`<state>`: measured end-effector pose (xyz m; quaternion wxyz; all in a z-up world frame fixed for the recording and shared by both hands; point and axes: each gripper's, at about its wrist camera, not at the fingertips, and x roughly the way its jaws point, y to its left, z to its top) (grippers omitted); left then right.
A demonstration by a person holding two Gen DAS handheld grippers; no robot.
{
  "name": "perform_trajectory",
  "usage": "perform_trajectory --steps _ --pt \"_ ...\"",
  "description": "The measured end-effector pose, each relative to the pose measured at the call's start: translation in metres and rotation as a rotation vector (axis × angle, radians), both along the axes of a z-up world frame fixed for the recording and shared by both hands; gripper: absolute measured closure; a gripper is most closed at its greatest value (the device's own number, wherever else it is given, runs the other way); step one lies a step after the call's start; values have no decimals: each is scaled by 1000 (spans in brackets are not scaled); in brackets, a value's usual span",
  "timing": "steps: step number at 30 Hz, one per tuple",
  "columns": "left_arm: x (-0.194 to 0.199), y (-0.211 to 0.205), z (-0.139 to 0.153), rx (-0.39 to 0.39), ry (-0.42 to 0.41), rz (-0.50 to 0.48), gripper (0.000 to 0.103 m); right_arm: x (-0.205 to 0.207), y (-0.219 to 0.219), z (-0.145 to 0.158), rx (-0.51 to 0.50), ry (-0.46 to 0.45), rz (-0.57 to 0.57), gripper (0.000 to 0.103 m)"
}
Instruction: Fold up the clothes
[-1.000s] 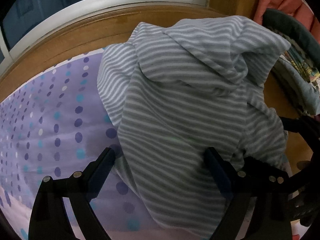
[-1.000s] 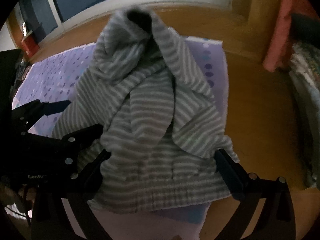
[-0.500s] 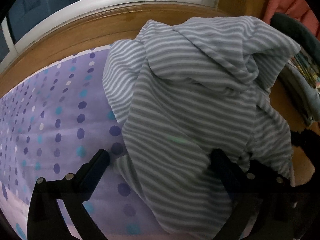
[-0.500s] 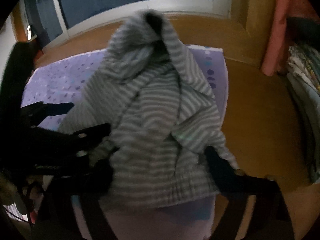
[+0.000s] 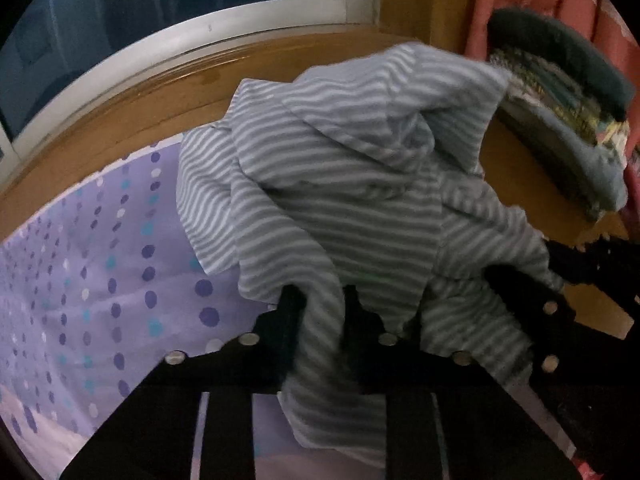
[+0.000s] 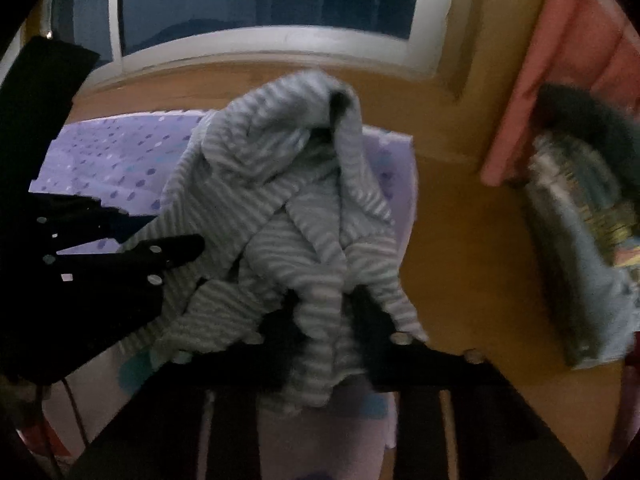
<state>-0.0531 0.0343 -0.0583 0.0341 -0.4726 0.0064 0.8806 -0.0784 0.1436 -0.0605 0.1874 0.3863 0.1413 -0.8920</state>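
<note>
Two grippers, both clamped on one grey-and-white striped garment (image 5: 352, 184), which sits bunched up over the purple dotted sheet (image 5: 100, 264).

Left gripper (image 5: 320, 308): fingers nearly together w/ a fold of the striped cloth pinched between them; fabric drapes down past the fingers toward the camera. In the left wrist view the garment's near hem is pulled up into the grip while the rest mounds up behind, hood-like bulge at the far top.

Right gripper (image 6: 322, 312): fingers likewise closed in on a bunched strip of the same garment (image 6: 288, 208), cloth hanging through and below them. From the right wrist view the left gripper (image 6: 192, 246) shows as a dark shape on the garment's left side, touching its edge.

Garment vs. sheet: it covers the sheet's right-hand part, near the sheet's far right corner (image 6: 396, 148); dotted fabric lies bare to the garment's left. Sheet lies on a wooden surface (image 5: 160, 92), w/ wood showing beyond the garment and to its right.

Beyond the garment: white window frame (image 5: 200, 36), dark glass. Right of the garment: pink curtain (image 6: 552, 68) and a pile of other clothes (image 5: 560, 120), well apart from it. Right view is blurry; detail in the pile can't be made out.
</note>
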Motion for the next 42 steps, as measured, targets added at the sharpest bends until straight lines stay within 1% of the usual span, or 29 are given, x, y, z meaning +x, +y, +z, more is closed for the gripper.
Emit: perform_trajectory --steps 1,4,6,8,10,12,15,18,20,22,23,25,28,30,31,32,35,36,37,38,40,42 --pt "0 -4 3 20 1 4 91 2 -1 4 -5 11 -1 85" --pt "6 -30 18 75 20 19 92 7 -6 18 -52 26 29 87" --pt "16 -35 28 86 41 35 92 8 -9 26 -112 2 74 88" --pt "14 -50 35 91 62 57 92 12 -13 35 -173 -29 115 88" --pt "-4 -62 33 88 64 81 92 37 -19 47 -204 -44 154 88" --pt "8 -71 36 65 66 109 92 44 -27 48 -210 -39 193 88" --pt "20 -80 37 35 60 138 92 59 -45 40 -191 -40 236 88" --pt "28 -90 37 29 36 163 92 54 -57 26 -196 -88 228 85" --pt "30 -96 38 48 27 162 89 51 -60 20 -199 -129 203 76" --pt "28 -102 38 75 21 149 86 48 -62 18 -198 -150 179 67" --pt "25 -105 37 85 18 140 85 49 -64 19 -195 -146 171 65" --pt "13 -110 32 84 17 107 85 55 -65 21 -181 -132 149 56" --pt "-1 -112 31 78 9 27 83 66 -62 27 -168 -114 77 46" --pt "-5 -112 30 73 3 -21 79 70 -59 33 -168 -109 10 44" --pt "-10 -114 30 71 1 -46 75 72 -56 36 -169 -106 -32 43" --pt "-15 -115 28 71 -1 -67 74 72 -55 39 -166 -103 -78 43" --pt "-31 -121 20 105 -23 -138 74 72 -51 49 -156 -88 -205 42" --pt "-33 -119 20 119 -30 -163 74 72 -48 53 -153 -82 -246 41" --pt "-38 -119 17 136 -36 -195 74 71 -47 56 -151 -73 -277 35" --pt "-43 -119 14 149 -42 -223 73 69 -48 57 -147 -60 -294 30" --pt "-52 -116 5 160 -59 -251 73 60 -48 57 -122 -45 -320 30" --pt "-60 -111 -2 177 -79 -274 73 46 -51 51 -83 -50 -324 30"
